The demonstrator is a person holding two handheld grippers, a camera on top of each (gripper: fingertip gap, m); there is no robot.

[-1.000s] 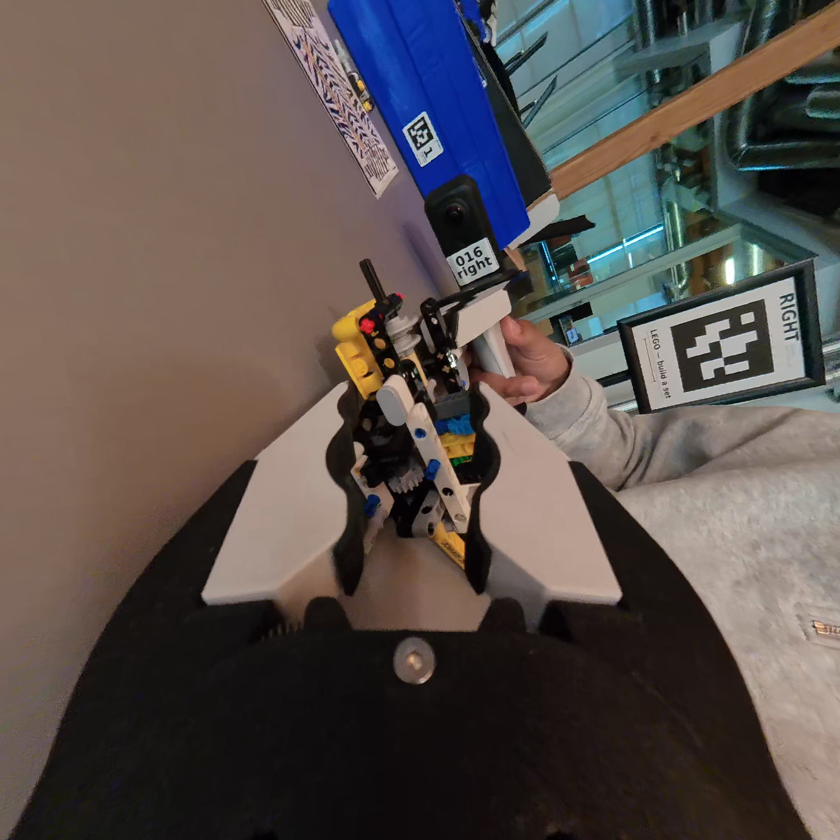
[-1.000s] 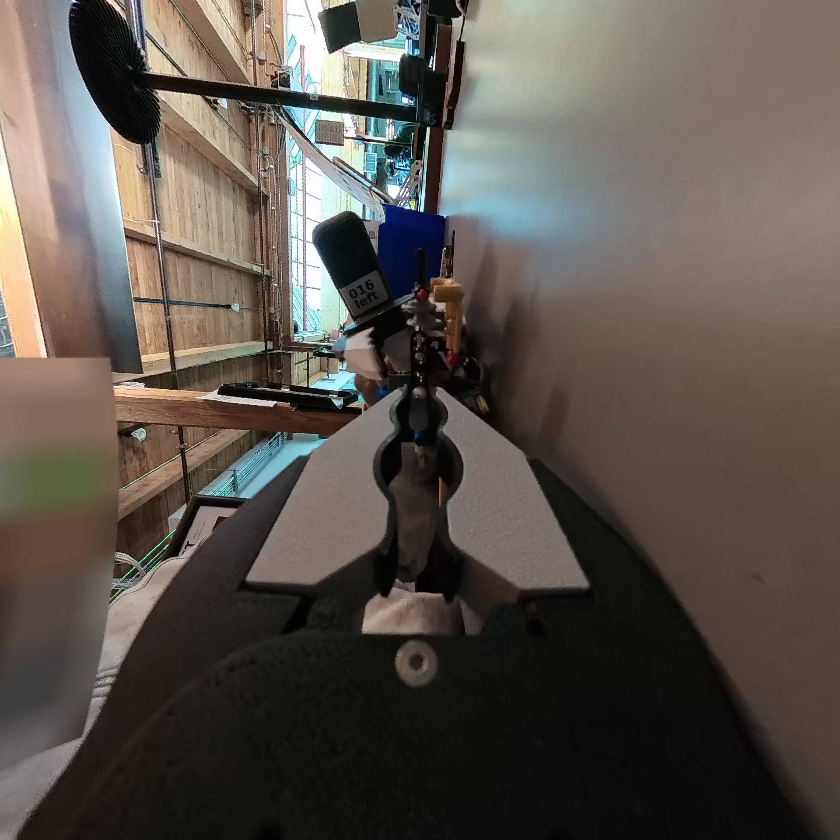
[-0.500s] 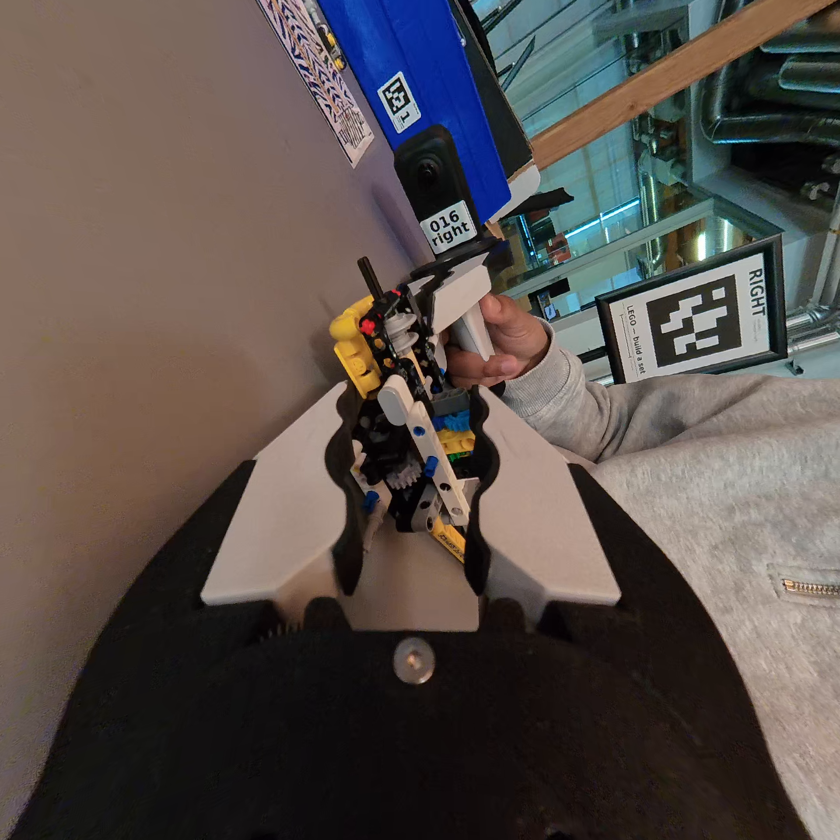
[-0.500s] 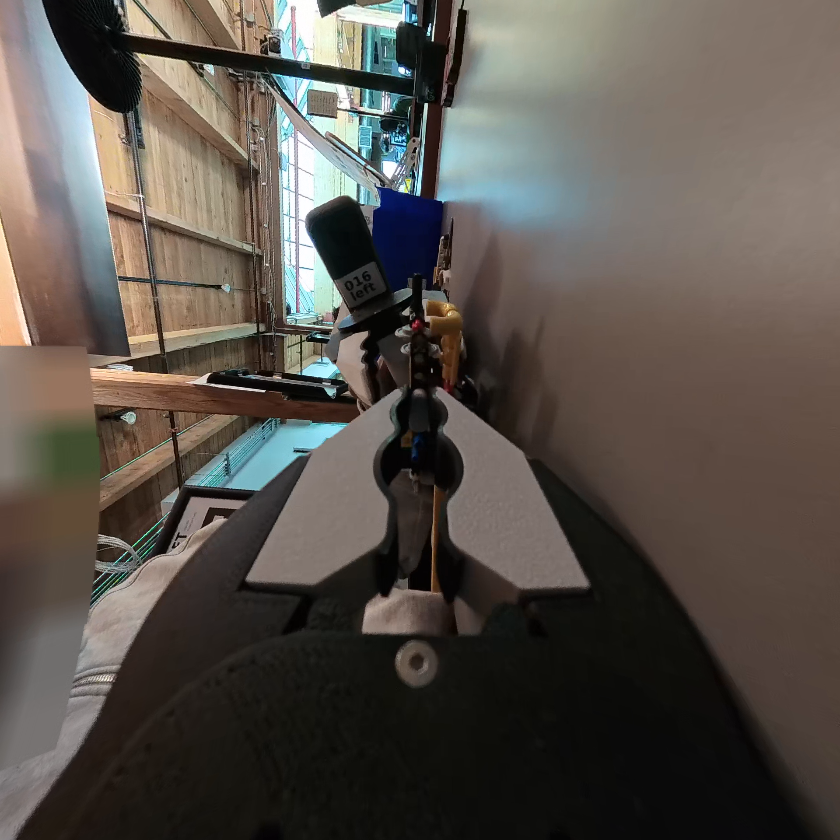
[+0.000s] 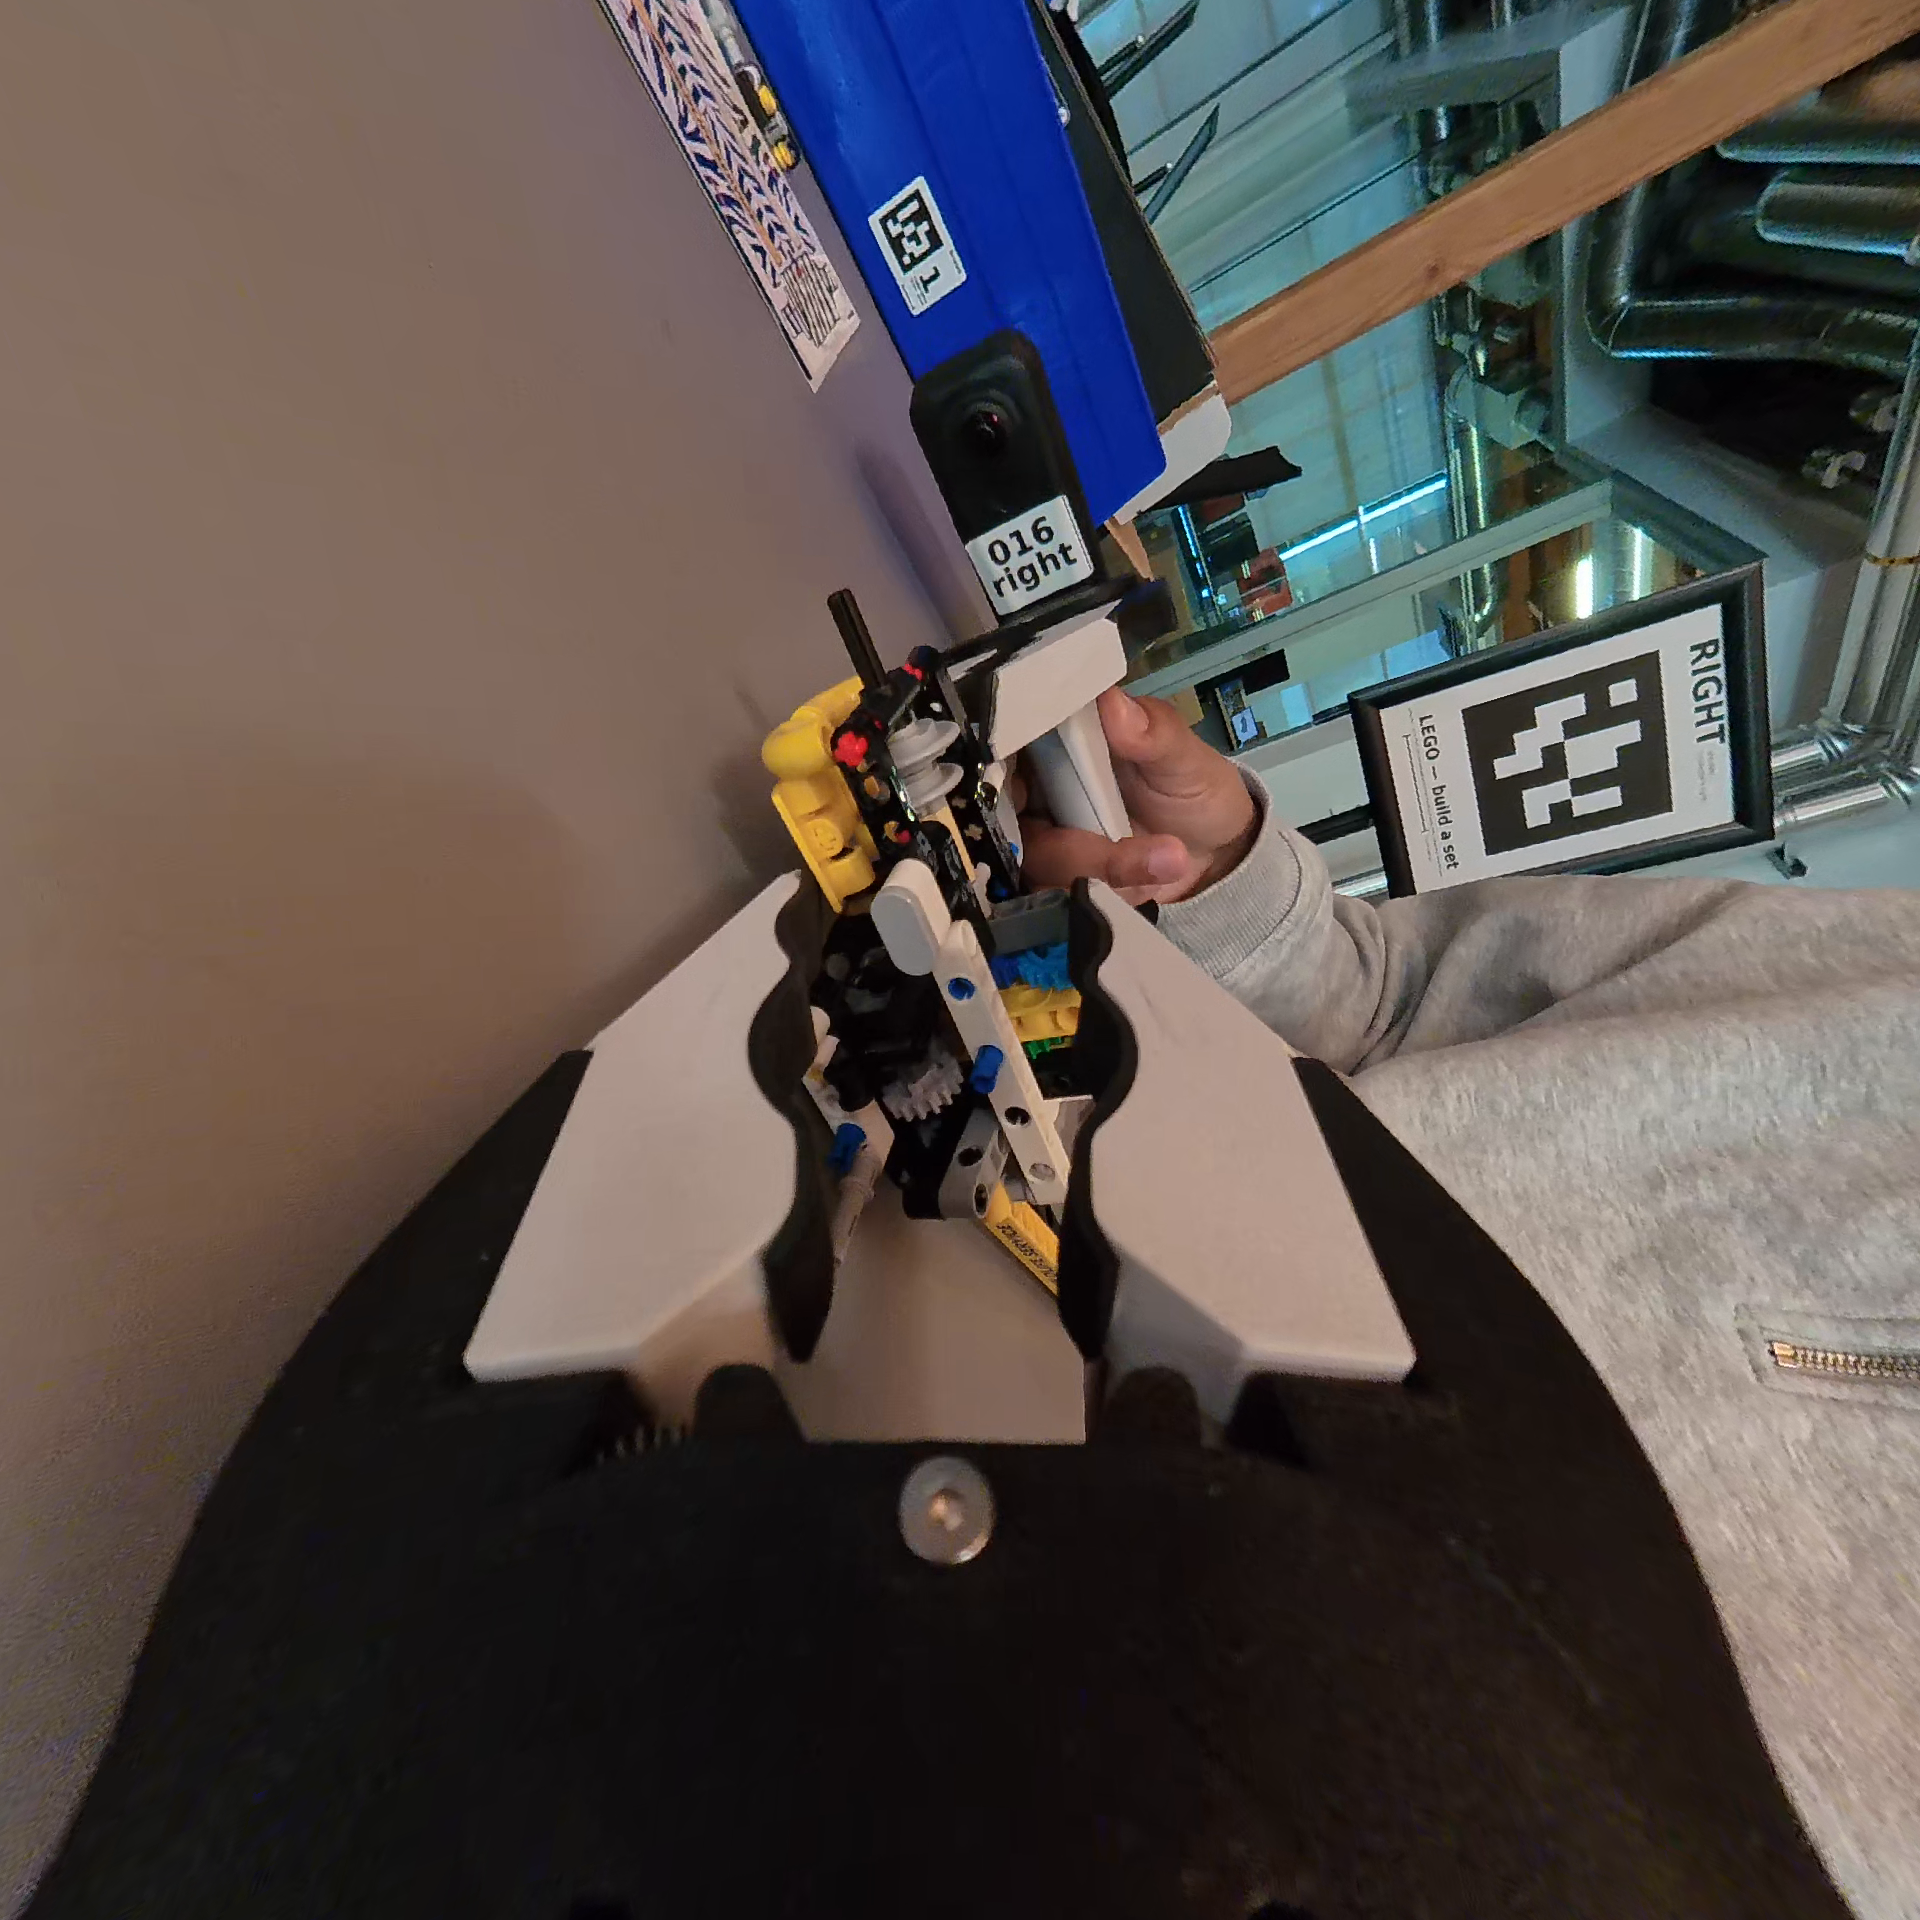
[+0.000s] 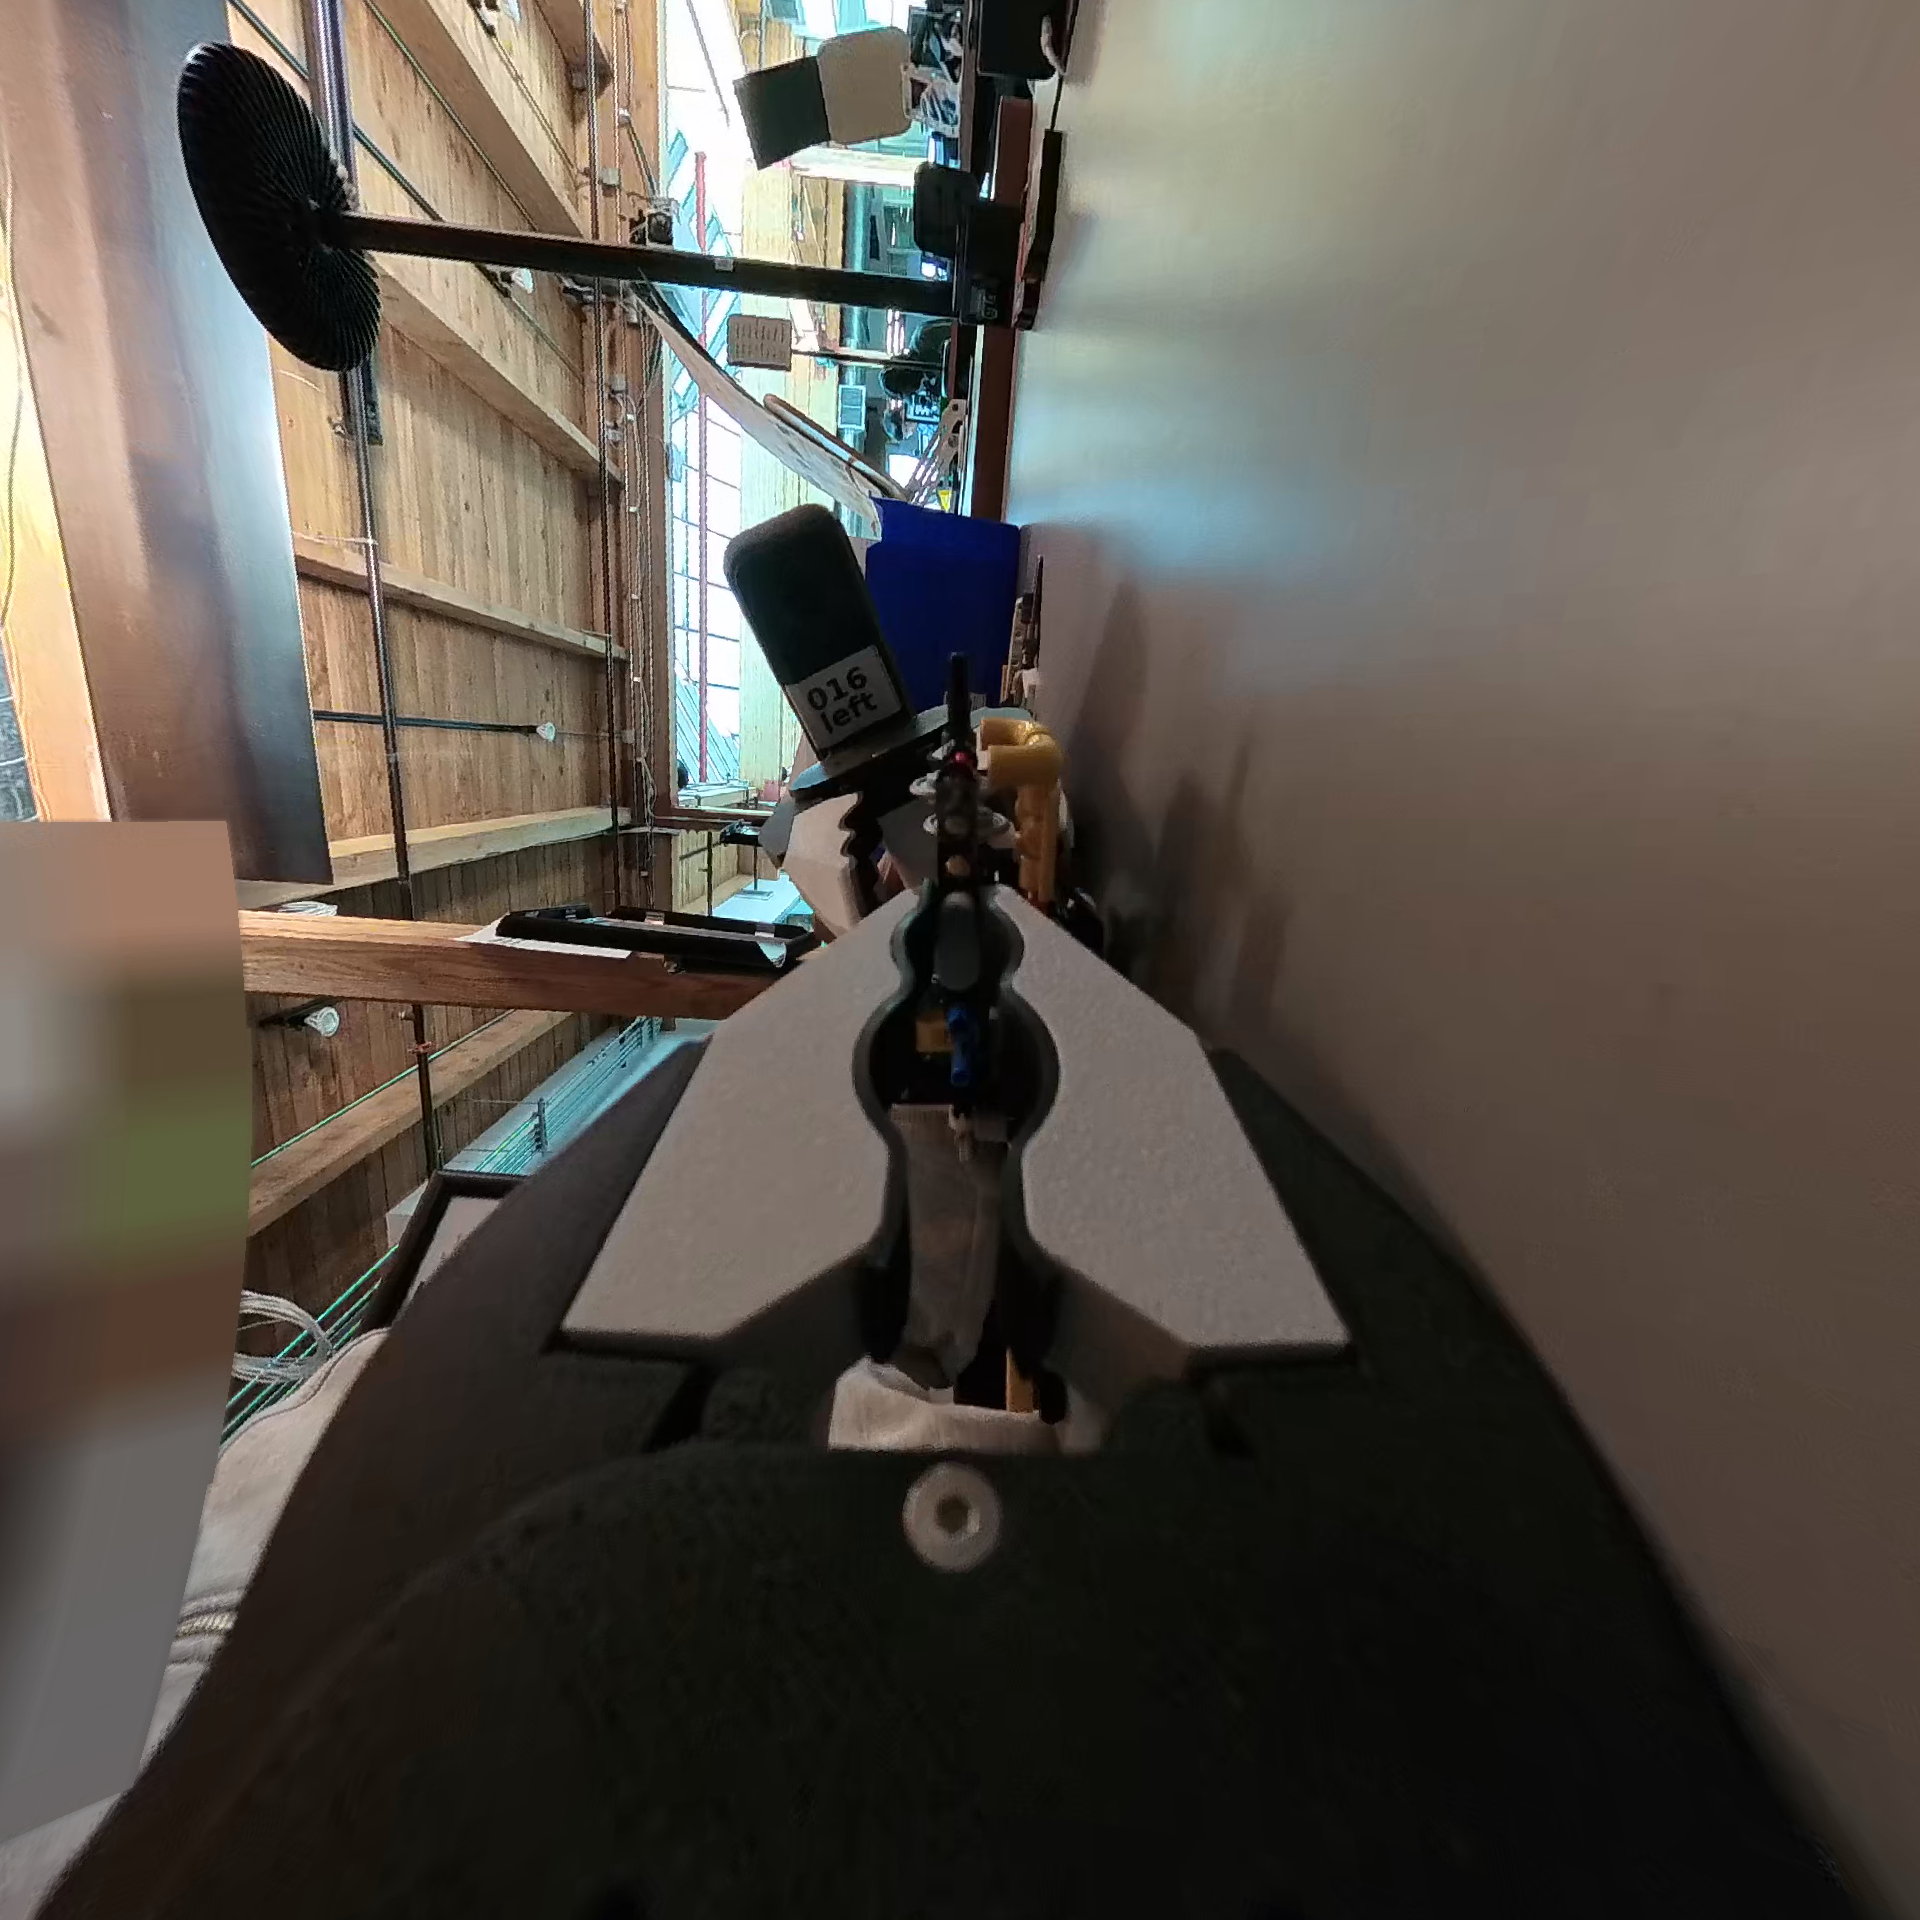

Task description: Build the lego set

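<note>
The lego model (image 5: 935, 1039) is a black, white and yellow build with blue pins, grey gears and a black axle sticking out of its far end. My left gripper (image 5: 940, 914) is shut on its lower body and holds it above the grey table (image 5: 312, 623). My right gripper (image 6: 954, 920) is shut on the model's thin black beam (image 6: 951, 831), seen edge-on, beside the yellow part (image 6: 1029, 769). The right gripper (image 5: 1039, 675), held by a hand (image 5: 1164, 800), also shows in the left wrist view at the model's far end. The left gripper (image 6: 862, 842) shows beyond the model in the right wrist view.
A blue box (image 5: 987, 239) with a marker tag and a patterned sheet (image 5: 748, 177) lie at the table's far end. A framed marker sign (image 5: 1558, 748) stands behind a grey sleeve (image 5: 1558, 1039). A black lamp on a pole (image 6: 281, 208) stands off to the side. Less than 4 cm separates the two grippers' tips.
Both grippers keep their hold on the model. The two grippers and the model have shifted slightly against the background, with no change in either grip.
</note>
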